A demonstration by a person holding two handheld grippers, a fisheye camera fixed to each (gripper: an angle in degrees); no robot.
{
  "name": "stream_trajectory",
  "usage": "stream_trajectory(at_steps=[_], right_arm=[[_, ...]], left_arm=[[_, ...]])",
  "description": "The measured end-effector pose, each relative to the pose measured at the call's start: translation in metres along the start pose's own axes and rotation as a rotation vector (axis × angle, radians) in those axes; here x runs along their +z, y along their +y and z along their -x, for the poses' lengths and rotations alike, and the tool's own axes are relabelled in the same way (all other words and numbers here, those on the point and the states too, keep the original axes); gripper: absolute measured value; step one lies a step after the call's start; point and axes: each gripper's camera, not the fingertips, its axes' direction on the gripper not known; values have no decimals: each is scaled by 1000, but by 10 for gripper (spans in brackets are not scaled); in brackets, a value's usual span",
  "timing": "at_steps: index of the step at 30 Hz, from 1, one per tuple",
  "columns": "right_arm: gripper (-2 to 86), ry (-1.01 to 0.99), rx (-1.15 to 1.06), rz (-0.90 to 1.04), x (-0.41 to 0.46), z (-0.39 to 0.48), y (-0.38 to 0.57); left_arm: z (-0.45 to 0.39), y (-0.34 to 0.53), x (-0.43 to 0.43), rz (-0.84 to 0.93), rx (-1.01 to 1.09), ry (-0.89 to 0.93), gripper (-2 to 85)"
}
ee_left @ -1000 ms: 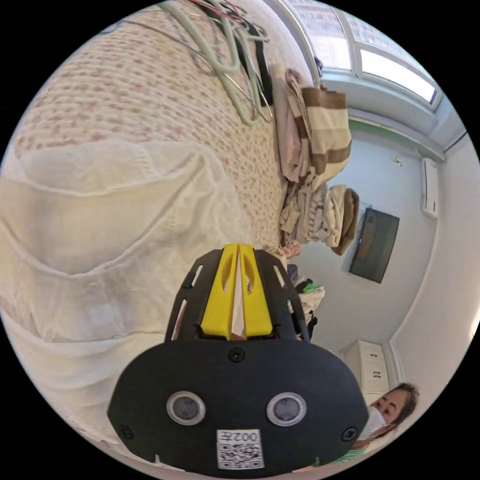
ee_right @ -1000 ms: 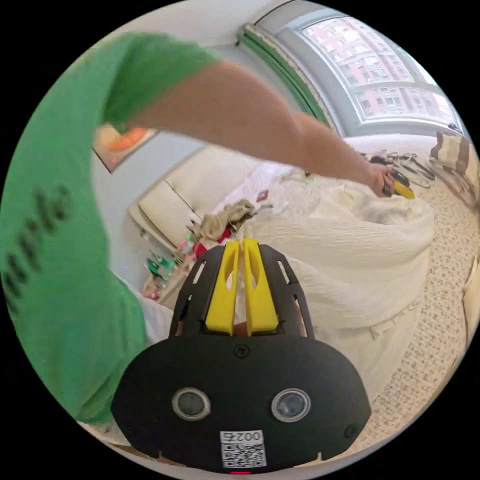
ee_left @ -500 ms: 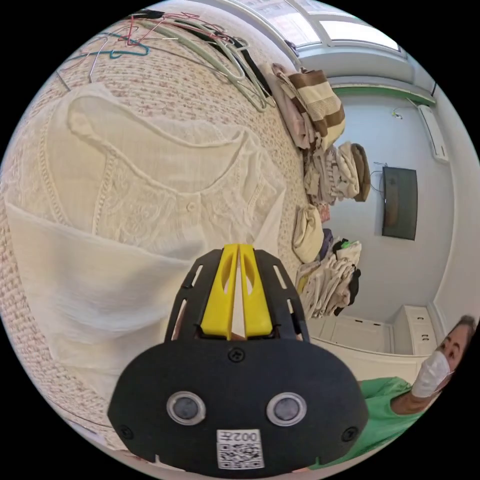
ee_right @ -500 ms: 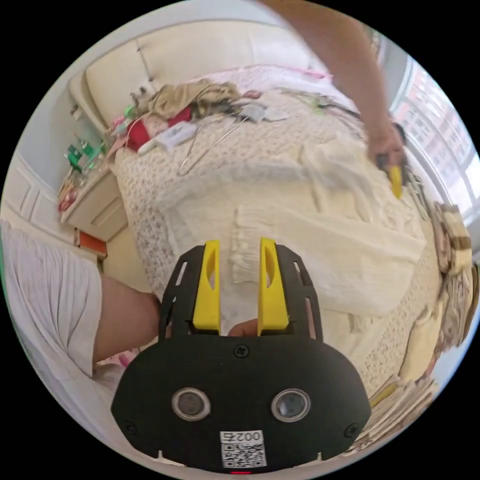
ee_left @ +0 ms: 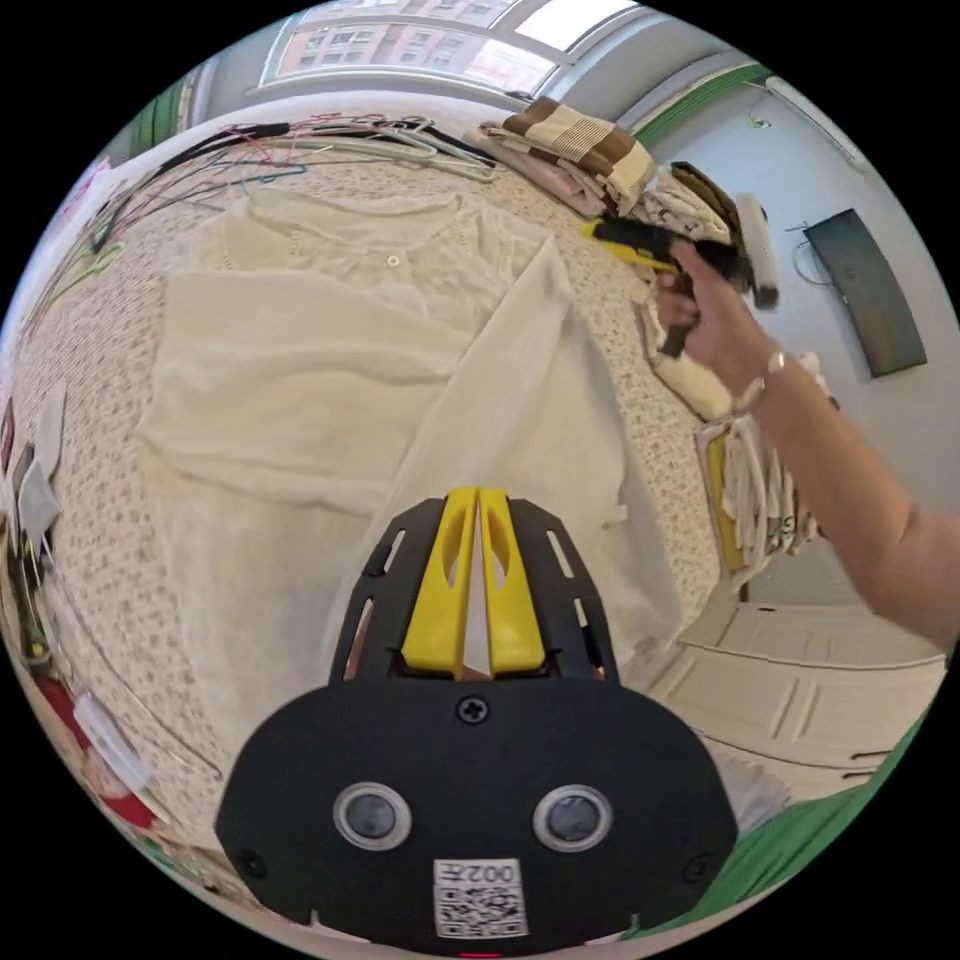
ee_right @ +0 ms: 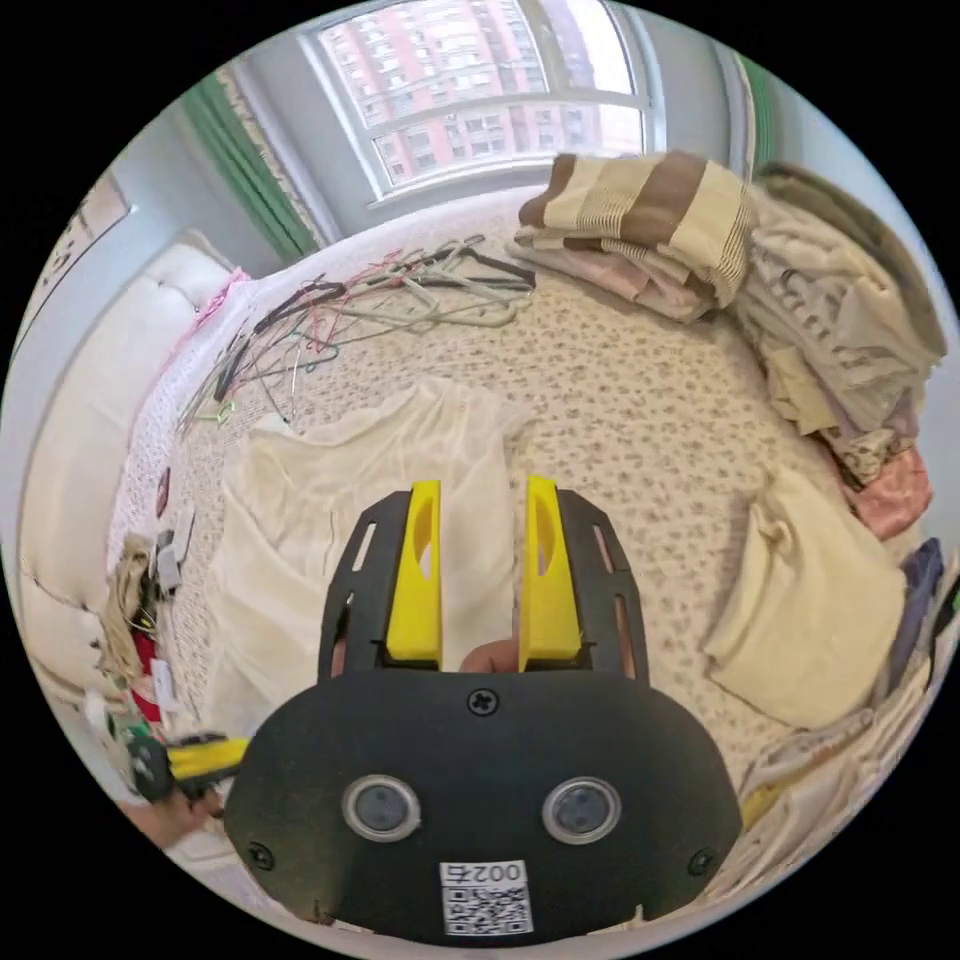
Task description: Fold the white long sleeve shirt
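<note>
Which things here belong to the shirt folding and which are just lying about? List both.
Belongs to the job:
- white long sleeve shirt, spread on the bed
- left gripper, jaws closed with pale cloth between them
- right gripper, jaws apart

Lying about:
- clothes hangers
- striped folded stack
- folded cream garment
- heap of clothes
- floral bedspread

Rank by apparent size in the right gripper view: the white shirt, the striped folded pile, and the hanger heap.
1. white shirt, largest.
2. and 3. hanger heap and striped pile look alike in extent; both lie farther from the camera, so no firm ranking.
</note>
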Motion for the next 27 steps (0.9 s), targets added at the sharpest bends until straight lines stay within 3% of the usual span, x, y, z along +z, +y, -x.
stream_trajectory(at_steps=[3, 7, 11, 16, 21, 27], right_arm=[[99, -31, 24, 146, 48, -2, -29], [11, -88, 52, 161, 65, -2, -48], [-3, 94, 23, 26, 45, 25, -78], [4, 360, -215, 232, 89, 66, -88], [51, 332, -172, -5, 29, 80, -68], [7, 280, -290, -71, -15, 104, 33]], left_arm=[[-8, 40, 27, 46, -55, -71, -9], [-5, 61, 56, 72, -64, -217, -9], [9, 76, 88, 127, -72, -330, -9], [14, 89, 112, 135, -76, -310, -9], [5, 93, 113, 101, -94, -338, -9], [6, 113, 102, 40, -105, -421, -9]])
